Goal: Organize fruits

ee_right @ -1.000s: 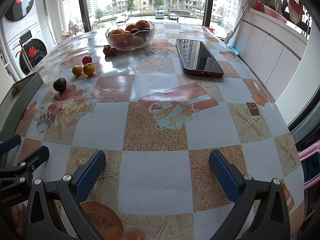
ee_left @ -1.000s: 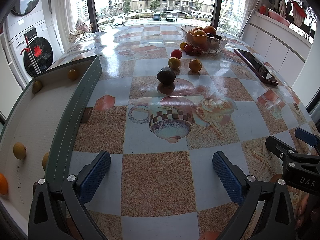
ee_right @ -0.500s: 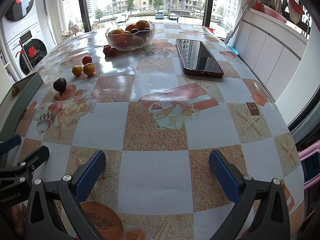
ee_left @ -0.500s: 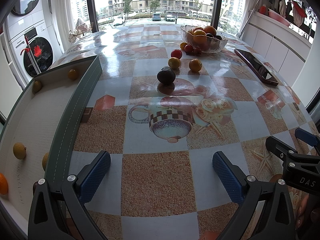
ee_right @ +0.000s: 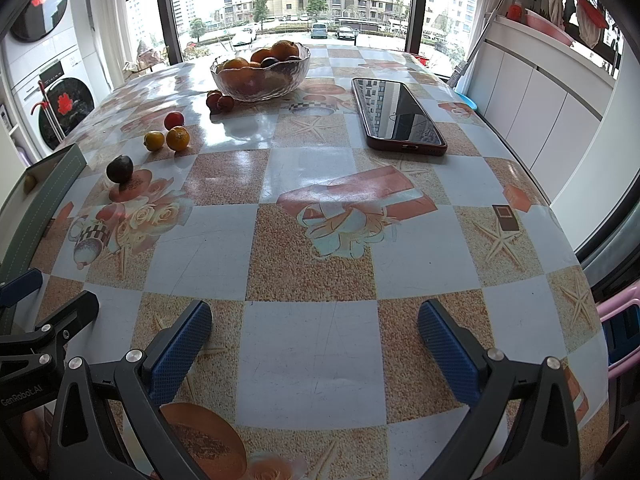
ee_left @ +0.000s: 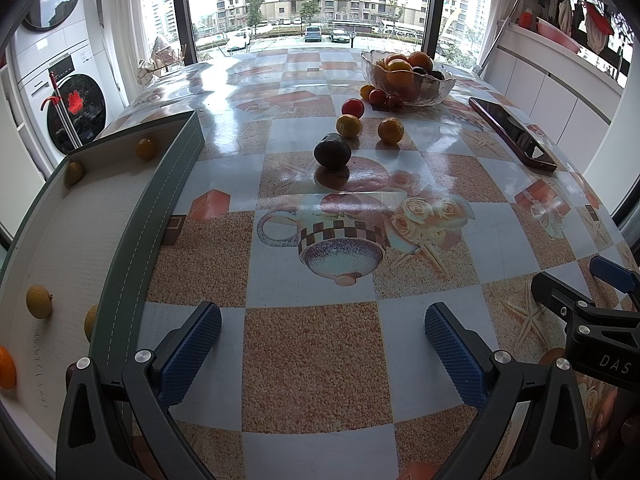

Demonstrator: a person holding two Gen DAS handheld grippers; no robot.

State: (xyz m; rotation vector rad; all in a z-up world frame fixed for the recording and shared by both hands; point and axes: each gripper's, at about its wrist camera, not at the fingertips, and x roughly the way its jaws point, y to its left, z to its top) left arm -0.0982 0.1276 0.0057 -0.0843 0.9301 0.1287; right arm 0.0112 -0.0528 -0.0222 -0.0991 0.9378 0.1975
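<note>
Loose fruit lies mid-table: a dark plum, a yellow fruit, an orange, a red fruit and small dark red fruits beside a glass bowl of fruit. A green-rimmed tray at the left holds several small fruits. My left gripper is open and empty over the near table. My right gripper is open and empty, well short of the fruit.
A phone in a dark red case lies right of the bowl. The right gripper's body shows at the left wrist view's right edge. A washing machine stands at the left and white cabinets at the right.
</note>
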